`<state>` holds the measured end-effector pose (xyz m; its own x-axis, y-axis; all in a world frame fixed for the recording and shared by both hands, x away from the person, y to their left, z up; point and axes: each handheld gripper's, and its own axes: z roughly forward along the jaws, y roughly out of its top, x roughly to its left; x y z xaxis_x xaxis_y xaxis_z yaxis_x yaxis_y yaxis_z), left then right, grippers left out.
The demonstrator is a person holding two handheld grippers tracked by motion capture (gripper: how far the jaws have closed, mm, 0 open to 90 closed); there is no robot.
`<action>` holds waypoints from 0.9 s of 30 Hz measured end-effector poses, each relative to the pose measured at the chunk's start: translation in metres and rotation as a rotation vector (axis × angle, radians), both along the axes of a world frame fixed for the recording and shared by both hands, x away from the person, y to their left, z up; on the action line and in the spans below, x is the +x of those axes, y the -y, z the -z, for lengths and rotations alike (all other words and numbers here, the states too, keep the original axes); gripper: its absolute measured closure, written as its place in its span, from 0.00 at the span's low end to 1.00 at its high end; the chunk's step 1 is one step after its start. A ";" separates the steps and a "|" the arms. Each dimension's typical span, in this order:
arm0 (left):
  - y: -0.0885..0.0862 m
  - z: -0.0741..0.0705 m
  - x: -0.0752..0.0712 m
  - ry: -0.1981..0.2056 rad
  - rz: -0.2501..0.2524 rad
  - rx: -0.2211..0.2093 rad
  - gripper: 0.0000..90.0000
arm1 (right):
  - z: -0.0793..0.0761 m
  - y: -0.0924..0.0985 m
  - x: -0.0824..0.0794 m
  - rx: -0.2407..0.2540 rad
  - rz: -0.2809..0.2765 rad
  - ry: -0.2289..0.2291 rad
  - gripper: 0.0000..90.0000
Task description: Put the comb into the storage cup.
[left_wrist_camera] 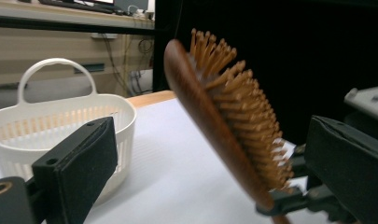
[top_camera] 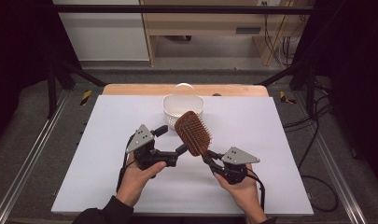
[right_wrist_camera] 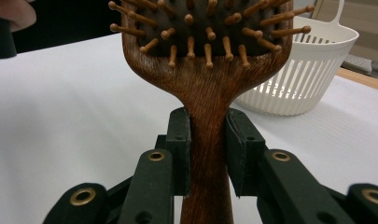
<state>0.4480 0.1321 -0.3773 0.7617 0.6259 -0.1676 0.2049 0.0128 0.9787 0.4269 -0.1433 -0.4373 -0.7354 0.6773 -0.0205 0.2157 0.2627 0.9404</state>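
Note:
A brown wooden paddle hairbrush [top_camera: 193, 133] stands tilted above the white table cover, bristles facing right. My right gripper [top_camera: 210, 157] is shut on its handle; in the right gripper view both pads press the handle [right_wrist_camera: 207, 154] just below the bristled head [right_wrist_camera: 205, 56]. My left gripper [top_camera: 171, 140] is open wide just left of the brush head. In the left gripper view the head [left_wrist_camera: 210, 116] rises between the spread jaws, and neither pad [left_wrist_camera: 86, 163] touches it. A white slotted basket [top_camera: 183, 109] with a loop handle stands behind the brush.
The white cover [top_camera: 107, 154] spans most of the wooden table [top_camera: 130, 88]. A black frame and rails run along both sides, with cables on the floor at right [top_camera: 317, 140]. The person's hands [top_camera: 137, 179] reach in from the front edge.

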 end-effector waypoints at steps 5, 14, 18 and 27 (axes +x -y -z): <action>0.000 -0.002 0.004 -0.017 -0.013 -0.028 0.03 | 0.001 -0.003 -0.003 0.001 -0.001 0.006 0.81; 0.009 -0.006 0.004 -0.006 -0.007 -0.003 0.02 | 0.001 -0.007 -0.006 0.014 -0.013 0.022 0.81; 0.015 -0.007 0.004 -0.017 -0.021 0.000 0.02 | 0.000 -0.007 -0.008 0.024 -0.018 0.032 0.81; 0.020 -0.009 0.009 -0.048 -0.007 -0.021 0.02 | -0.001 -0.008 -0.009 0.026 -0.020 0.038 0.81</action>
<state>0.4571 0.1119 -0.3683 0.7477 0.6275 -0.2173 0.2516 0.0352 0.9672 0.4177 -0.1355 -0.4365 -0.7480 0.6630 -0.0313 0.1744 0.2417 0.9545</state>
